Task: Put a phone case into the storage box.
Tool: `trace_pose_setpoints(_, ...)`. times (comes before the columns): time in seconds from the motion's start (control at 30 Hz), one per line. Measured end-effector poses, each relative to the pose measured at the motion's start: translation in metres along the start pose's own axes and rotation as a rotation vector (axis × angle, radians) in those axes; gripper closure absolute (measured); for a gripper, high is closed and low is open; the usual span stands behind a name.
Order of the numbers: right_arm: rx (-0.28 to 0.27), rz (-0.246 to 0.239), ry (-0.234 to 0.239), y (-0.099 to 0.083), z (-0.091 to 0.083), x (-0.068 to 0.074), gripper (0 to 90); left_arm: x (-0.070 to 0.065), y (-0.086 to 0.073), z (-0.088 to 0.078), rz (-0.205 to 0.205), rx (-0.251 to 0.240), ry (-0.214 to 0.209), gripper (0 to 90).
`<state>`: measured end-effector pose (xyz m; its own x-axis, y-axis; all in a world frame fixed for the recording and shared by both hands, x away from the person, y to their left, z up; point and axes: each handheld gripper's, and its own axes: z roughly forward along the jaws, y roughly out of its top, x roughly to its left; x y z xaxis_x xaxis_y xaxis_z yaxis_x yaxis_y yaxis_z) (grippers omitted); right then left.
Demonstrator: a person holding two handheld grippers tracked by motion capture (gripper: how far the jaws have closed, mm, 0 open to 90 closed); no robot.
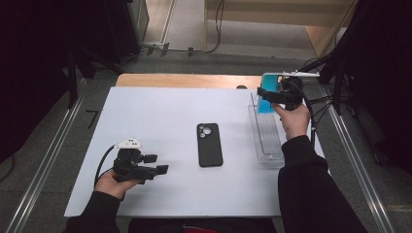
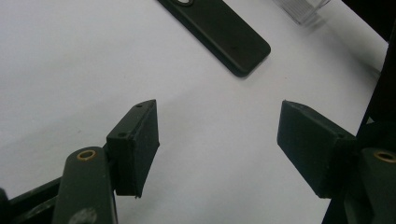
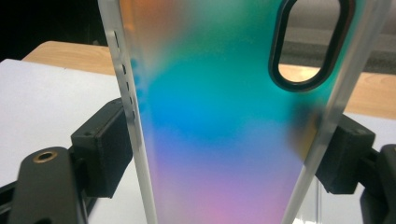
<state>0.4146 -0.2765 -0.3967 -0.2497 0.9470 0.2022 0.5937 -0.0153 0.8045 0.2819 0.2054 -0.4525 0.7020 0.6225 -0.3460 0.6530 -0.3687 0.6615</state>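
A white sheet [image 1: 160,121] covers most of a wooden table [image 1: 184,80], whose bare edge shows along the far side. Grey floor surrounds it, with metal rails [image 1: 43,165] on both sides and dark stands beyond.

At the near left the left gripper [image 1: 159,164] rests low over the sheet, its jaws spread wide with nothing between them. In the left gripper view only bare white surface lies between the pads. A black phone case [image 1: 209,144] lies flat at the middle of the sheet, camera cutout toward the far side, with open sheet all around it.

At the right edge stands a clear plastic tray [image 1: 266,141], long and narrow. Above its far end the right gripper [image 1: 265,94] is clamped on an iridescent phone case [image 3: 224,121] across its width. That case is translucent, shading from orange through teal and blue to pink, with frosted sides and an oval, dark-rimmed camera opening. It is held upright, clear of the tray.
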Motion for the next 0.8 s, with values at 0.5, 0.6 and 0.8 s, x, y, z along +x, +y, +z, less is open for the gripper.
trace_pose_setpoints(0.5,0.045,-0.016,-0.076,0.007,0.045,-0.018,16.3,0.000,0.000,0.002,0.002,0.003,-0.008,29.4)
trace_pose_setpoints(0.6,0.071,0.012,-0.094,0.006,0.057,-0.022,16.2,0.000,0.000,0.003,0.002,0.006,-0.012,29.4)
trace_pose_setpoints(0.8,0.099,0.038,-0.118,0.002,0.074,-0.027,15.9,0.000,0.000,0.003,0.000,0.004,-0.014,29.4)
